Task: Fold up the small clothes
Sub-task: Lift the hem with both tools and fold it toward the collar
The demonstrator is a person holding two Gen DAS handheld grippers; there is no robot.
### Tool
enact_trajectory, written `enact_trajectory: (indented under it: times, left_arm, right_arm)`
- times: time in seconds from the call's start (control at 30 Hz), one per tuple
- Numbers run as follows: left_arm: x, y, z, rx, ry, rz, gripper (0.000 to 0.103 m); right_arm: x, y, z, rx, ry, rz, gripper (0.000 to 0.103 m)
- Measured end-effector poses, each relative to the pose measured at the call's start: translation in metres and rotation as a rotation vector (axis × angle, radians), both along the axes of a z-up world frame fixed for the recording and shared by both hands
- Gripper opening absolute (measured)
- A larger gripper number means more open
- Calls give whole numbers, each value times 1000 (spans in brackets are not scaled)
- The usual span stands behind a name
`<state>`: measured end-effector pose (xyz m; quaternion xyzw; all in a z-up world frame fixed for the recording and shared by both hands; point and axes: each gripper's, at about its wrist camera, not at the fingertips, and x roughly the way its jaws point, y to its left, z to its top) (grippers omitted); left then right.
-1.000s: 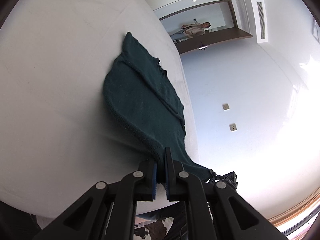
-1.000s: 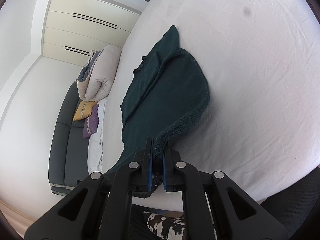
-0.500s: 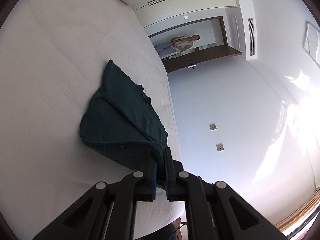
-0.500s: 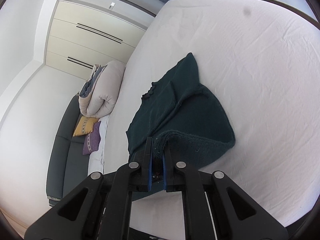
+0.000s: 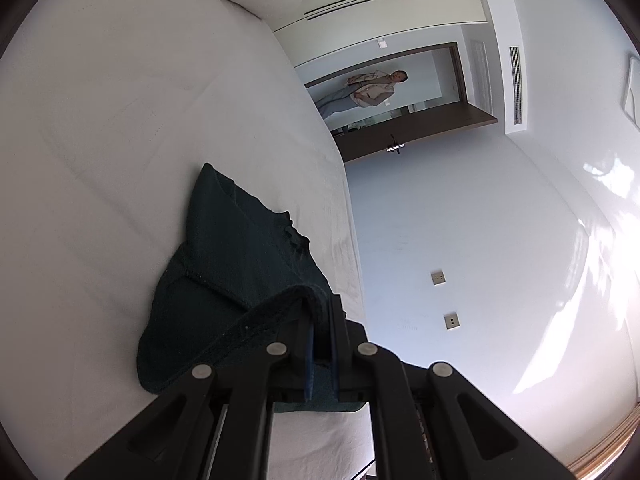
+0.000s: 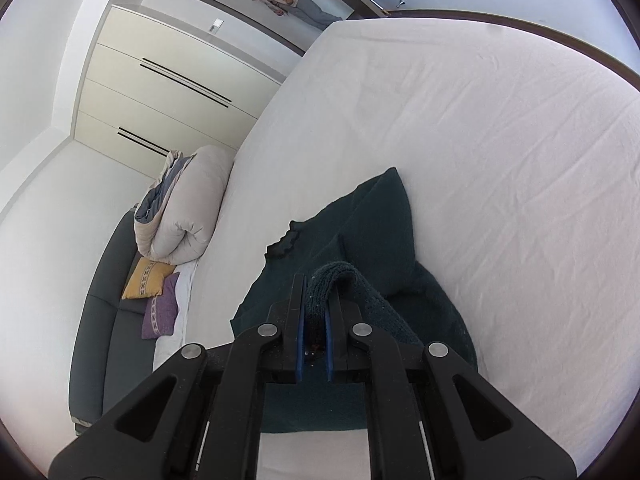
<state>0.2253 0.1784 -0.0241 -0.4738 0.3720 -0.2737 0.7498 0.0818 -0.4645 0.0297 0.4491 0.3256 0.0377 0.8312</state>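
A dark green knitted garment [image 5: 236, 256] lies on the white bed [image 5: 120, 120], its near end lifted and doubled back over the rest. My left gripper [image 5: 320, 312] is shut on the raised hem at one corner. In the right wrist view the same garment [image 6: 376, 224] spreads ahead, and my right gripper [image 6: 316, 292] is shut on the other corner of the hem, which curls over the fingertips. The far end with the frilled neckline [image 6: 284, 240] rests flat on the sheet.
A rolled beige duvet [image 6: 188, 204] lies at the bed's far side, above a dark sofa [image 6: 104, 312] with yellow and purple cushions. A person [image 5: 372, 88] stands in the doorway by the cream wardrobe [image 6: 172, 80]. The sheet [image 6: 500, 160] stretches wide to the right.
Both grippers carried the held hem forward over the garment toward its far end. The garment went from stretched long to doubled over on itself. More of the room and doorway came into view.
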Motion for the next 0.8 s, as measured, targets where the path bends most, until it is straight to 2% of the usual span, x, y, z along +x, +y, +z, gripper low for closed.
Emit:
enact_trajectory:
  times: [0.37,0.73,0.8]
  left_arm:
    - [88,-17,-20,37,44,20,6]
    - [154,-32,-62,95,108,45,6]
    - [162,-34,-70,126,114,57,6]
  right_arm:
    - [109,0,-25,-85,65,-14,7]
    - [199,-14,-78,-96,163,-48,7]
    - [215,-14,-87,-98,185,-42,7]
